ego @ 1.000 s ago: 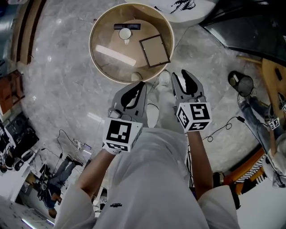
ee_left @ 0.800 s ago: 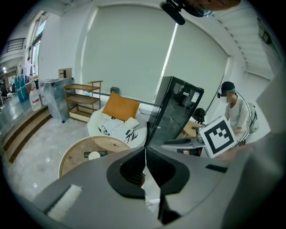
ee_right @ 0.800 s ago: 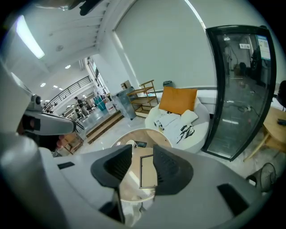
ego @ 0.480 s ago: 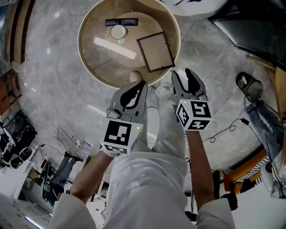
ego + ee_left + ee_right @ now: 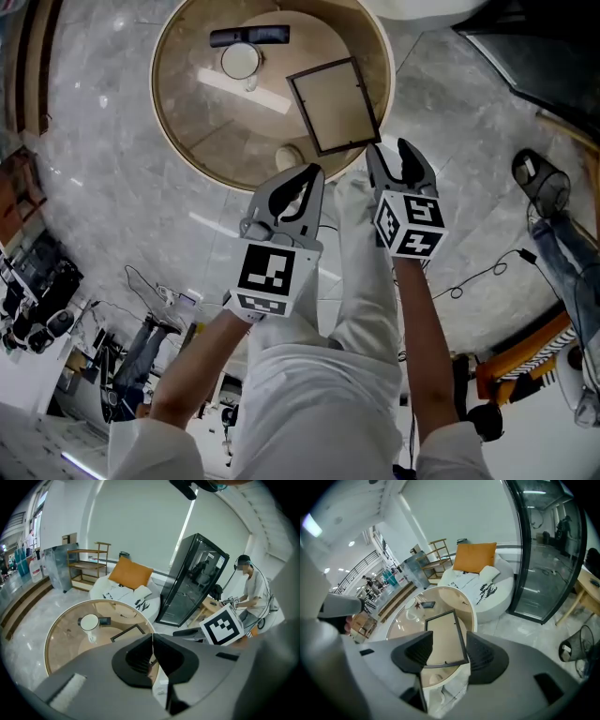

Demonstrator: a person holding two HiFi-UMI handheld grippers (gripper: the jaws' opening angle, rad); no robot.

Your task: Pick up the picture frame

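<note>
Picture frame (image 5: 335, 105) not grabbed. Left gripper (image 5: 312, 172): fingers pressed together, holding nothing, by desk (image 5: 202, 131) edge. Right gripper (image 5: 392, 156): fingers wide apart, empty, frame showing in gap beyond them. Frame lies flat on round desk, at near right edge. Farther back: white cup (image 5: 240, 61), then dark flat thing (image 5: 249, 36), maybe phone.
</note>
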